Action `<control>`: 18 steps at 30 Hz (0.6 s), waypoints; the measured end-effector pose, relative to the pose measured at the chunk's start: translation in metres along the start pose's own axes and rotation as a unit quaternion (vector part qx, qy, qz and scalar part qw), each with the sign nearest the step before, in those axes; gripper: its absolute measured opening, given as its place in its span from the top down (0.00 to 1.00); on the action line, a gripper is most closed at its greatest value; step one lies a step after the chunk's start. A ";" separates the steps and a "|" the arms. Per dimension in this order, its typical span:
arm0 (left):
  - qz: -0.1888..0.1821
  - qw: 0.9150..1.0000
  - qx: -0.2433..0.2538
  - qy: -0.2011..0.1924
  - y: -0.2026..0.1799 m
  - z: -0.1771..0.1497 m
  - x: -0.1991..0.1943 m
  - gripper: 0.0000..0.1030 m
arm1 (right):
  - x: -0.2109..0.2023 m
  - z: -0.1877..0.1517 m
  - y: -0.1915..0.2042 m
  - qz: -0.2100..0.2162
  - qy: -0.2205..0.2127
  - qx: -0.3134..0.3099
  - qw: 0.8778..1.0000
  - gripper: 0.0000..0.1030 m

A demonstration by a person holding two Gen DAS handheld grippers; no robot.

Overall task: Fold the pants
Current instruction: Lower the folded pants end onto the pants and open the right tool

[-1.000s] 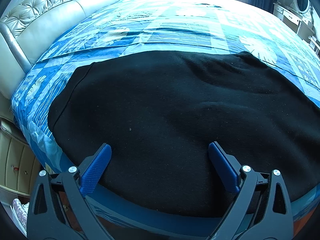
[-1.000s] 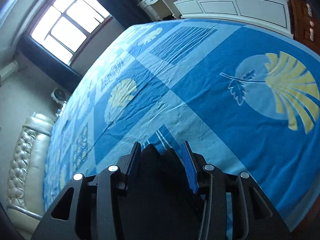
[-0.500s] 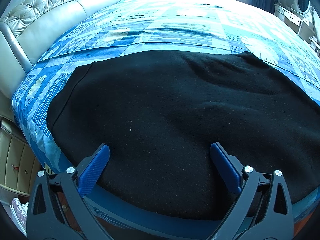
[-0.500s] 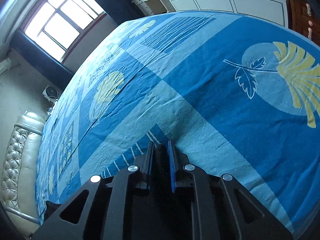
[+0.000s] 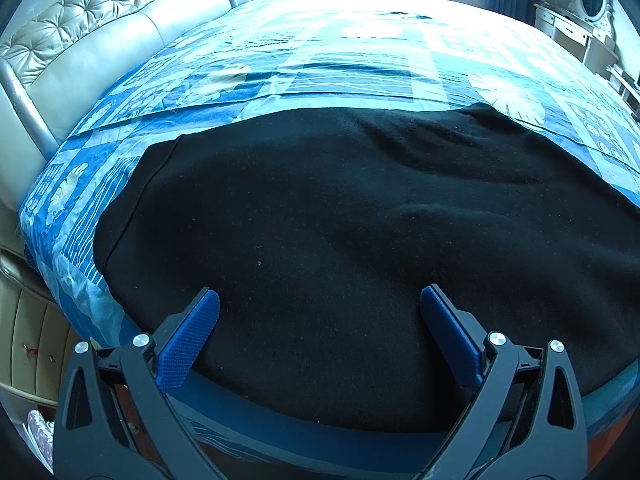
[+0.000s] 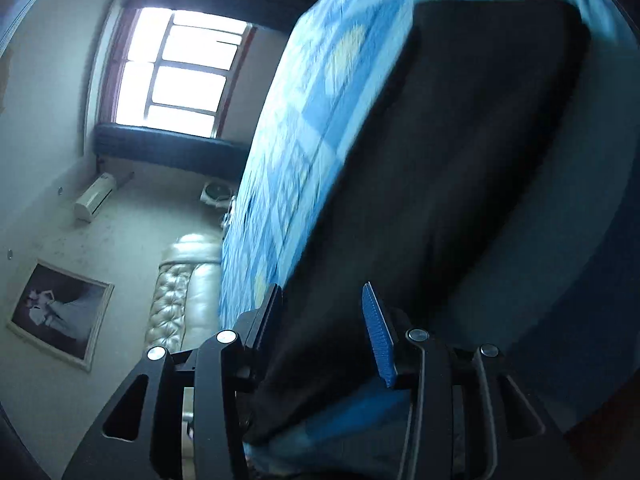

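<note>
— Where are the pants (image 5: 360,240) right now?

— Spread flat across the near part of the bed, on top of the blue patterned bedspread (image 5: 360,64). They are black and cover most of the near edge; one side ends in a straight seam toward the padded headboard (image 5: 100,40), and the far edge shows a few soft ridges.

— And the left gripper (image 5: 320,300)?

— It hangs over the near edge of the pants, angled down at them, with its blue pads (image 5: 188,340) set wide apart. Nothing sits between them; the cloth lies below, and I see no pinch in it.

— What about the right gripper (image 6: 320,308)?

— That view is blurred and tipped over on its side, so the bed runs up the picture. Its jaws have just been opening: they stand partly apart, and the black cloth (image 6: 460,160) shows through the gap. I cannot tell whether any fold lies between the pads, but they do not press on it. One blue pad (image 6: 376,340) stands clear of the fabric on that side.

— Anything else in the room?

— A bright window (image 6: 180,72) on the far wall, a framed picture (image 6: 60,312) on the wall above the headboard, and a white dresser (image 5: 580,32) beyond the far corner of the bed.
</note>
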State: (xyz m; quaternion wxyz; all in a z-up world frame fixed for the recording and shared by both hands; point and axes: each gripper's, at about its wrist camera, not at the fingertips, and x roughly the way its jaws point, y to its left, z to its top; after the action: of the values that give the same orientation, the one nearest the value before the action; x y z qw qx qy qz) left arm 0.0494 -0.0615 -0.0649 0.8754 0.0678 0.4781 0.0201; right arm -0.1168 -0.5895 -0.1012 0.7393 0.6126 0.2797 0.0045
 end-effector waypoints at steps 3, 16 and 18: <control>-0.004 1.000 0.014 -0.005 0.000 -0.003 -0.005 0.02 | 0.022 -0.025 0.000 -0.008 0.030 0.001 1.000 0.59; -0.030 0.999 0.020 -0.010 0.001 -0.016 -0.017 0.02 | 0.053 -0.046 0.008 -0.004 0.049 0.031 0.998 0.59; -0.030 0.999 0.028 -0.014 -0.002 -0.018 -0.018 0.02 | 0.058 -0.047 0.009 0.000 0.053 0.042 0.998 0.59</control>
State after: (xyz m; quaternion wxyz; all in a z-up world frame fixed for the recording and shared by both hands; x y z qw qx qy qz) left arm 0.0241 -0.0631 -0.0597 0.8801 0.0786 0.4678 -0.0206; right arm -0.0850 -0.5242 -0.1211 0.6969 0.6421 0.3184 0.0252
